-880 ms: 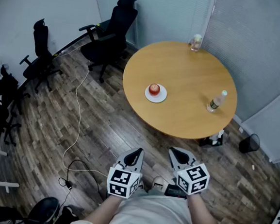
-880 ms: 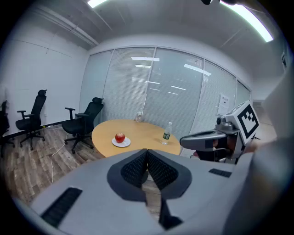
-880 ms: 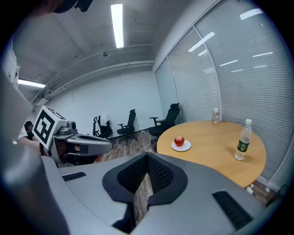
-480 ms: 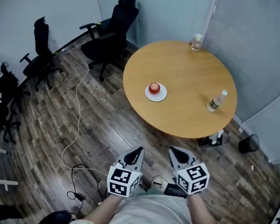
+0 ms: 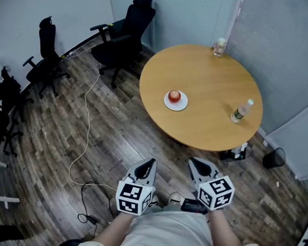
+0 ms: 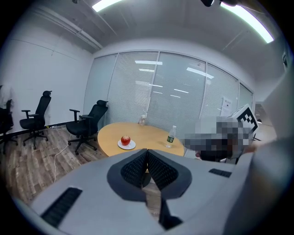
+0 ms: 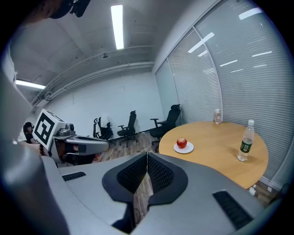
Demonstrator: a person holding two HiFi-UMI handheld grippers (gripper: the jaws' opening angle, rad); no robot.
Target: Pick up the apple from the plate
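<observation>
A red apple (image 5: 174,96) rests on a small white plate (image 5: 181,104) on the round wooden table (image 5: 207,124), toward its left side. The apple (image 6: 125,140) and plate show far ahead in the left gripper view, and the apple (image 7: 182,142) likewise in the right gripper view. My left gripper (image 5: 149,164) and right gripper (image 5: 196,164) are held close to the person's body, well short of the table, side by side. Both have their jaws shut with nothing between them.
A plastic water bottle (image 5: 240,111) stands at the table's right, and a glass jar (image 5: 219,46) at its far edge. Black office chairs (image 5: 123,31) stand left of the table. A white cable (image 5: 85,124) runs across the wooden floor. A small bin (image 5: 275,157) sits at the right.
The view has shifted slightly, so the table sits a little to the right. Both grippers stay shut and have dropped a touch lower in the picture. A dark shoe at the bottom left is gone.
</observation>
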